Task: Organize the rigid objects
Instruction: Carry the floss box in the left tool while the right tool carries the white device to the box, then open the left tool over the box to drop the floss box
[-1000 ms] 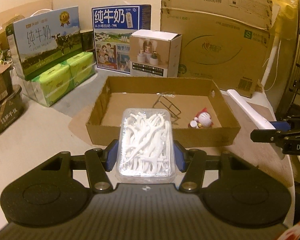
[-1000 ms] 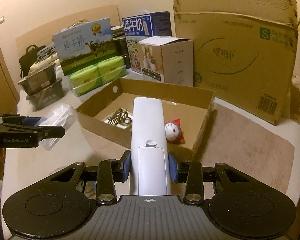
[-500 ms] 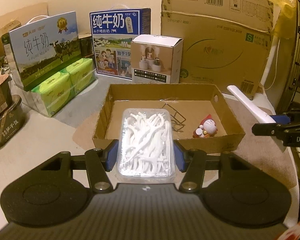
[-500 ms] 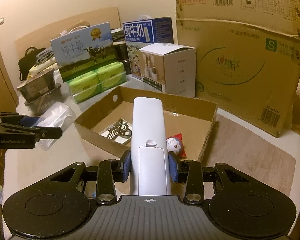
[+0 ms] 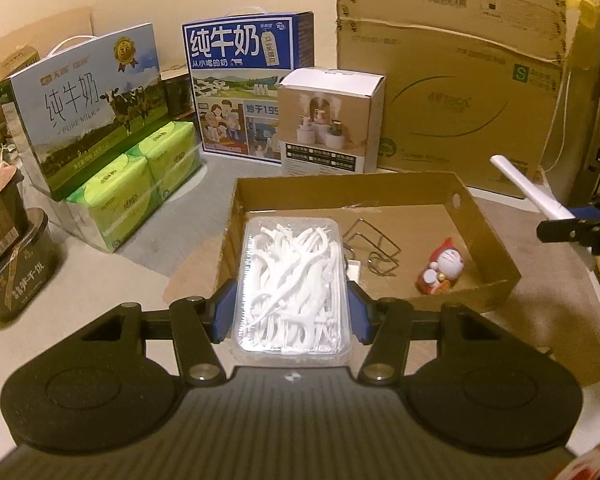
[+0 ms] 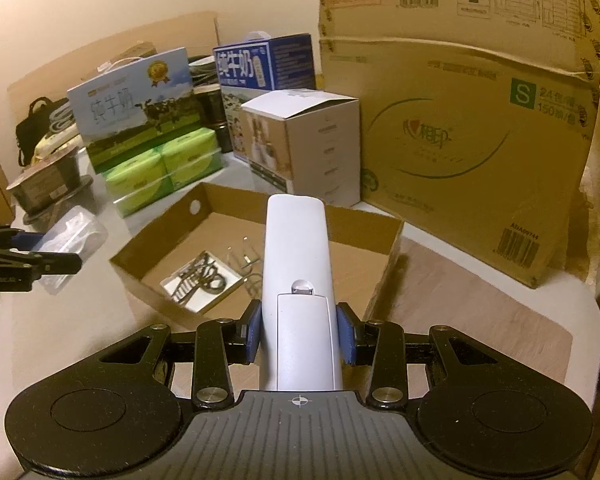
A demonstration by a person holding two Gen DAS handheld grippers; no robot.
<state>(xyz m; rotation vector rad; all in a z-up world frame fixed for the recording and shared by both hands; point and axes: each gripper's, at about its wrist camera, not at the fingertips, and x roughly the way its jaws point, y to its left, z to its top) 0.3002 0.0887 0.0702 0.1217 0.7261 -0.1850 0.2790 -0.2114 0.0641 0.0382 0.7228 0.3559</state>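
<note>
My left gripper (image 5: 292, 312) is shut on a clear plastic box of white floss picks (image 5: 292, 280), held over the near-left edge of a shallow cardboard tray (image 5: 488, 240). Inside the tray lie a bent wire piece (image 5: 374, 246) and a small red-and-white cat figurine (image 5: 440, 266). My right gripper (image 6: 299, 330) is shut on a white remote control (image 6: 296, 264), which juts out over the same tray (image 6: 384, 252). A packet of dark metal rings (image 6: 200, 280) lies in the tray's left part. Each gripper shows at the edge of the other's view.
Behind the tray stand two milk cartons (image 5: 248, 88), a white product box (image 5: 332, 120), green tissue packs (image 5: 136, 184) and a large cardboard box (image 5: 460, 92). Dark tubs (image 5: 16, 264) sit at far left. A brown mat (image 6: 472, 308) lies right of the tray.
Both grippers have moved forward and a little up toward the tray with their loads. The floss box and the remote now reach over the tray's near rim.
</note>
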